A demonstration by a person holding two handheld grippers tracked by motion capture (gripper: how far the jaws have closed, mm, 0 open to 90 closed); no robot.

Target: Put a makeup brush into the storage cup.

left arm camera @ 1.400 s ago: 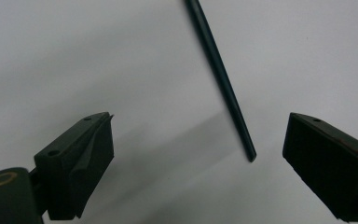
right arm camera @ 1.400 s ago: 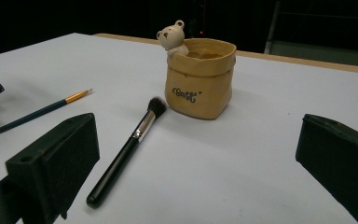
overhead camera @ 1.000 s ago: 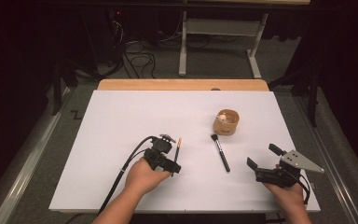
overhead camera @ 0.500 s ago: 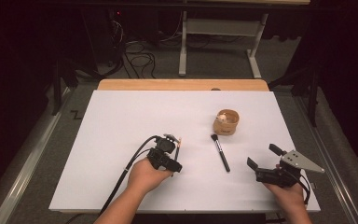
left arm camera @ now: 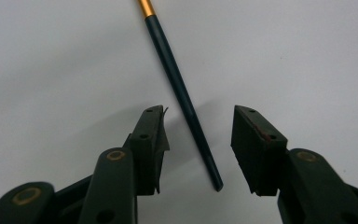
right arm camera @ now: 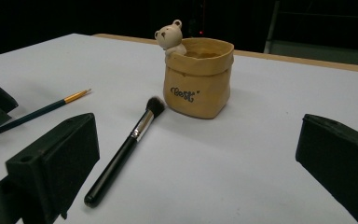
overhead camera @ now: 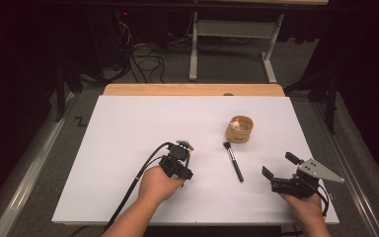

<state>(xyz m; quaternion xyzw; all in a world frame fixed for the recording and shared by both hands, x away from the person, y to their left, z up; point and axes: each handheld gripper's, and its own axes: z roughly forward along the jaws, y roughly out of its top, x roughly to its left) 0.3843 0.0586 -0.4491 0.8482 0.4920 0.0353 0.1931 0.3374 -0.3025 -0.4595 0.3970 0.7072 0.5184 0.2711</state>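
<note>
Thin brush (left arm camera: 182, 88) flat on white surface (overhead camera: 128, 123), dark handle between left claw (left arm camera: 198, 135) jaws. Jaws just been closing, pads not yet touching handle; pickup looks near. Right claw (right arm camera: 198, 158) released wide, resting near pouch pot (right arm camera: 198, 77).

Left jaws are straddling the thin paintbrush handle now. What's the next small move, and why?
Probably finish closing the left gripper before lifting. The thin paintbrush lies flat on the table between the jaws, which have just been closing, yet a gap shows on each side of the handle, so nothing is gripped yet.
</note>
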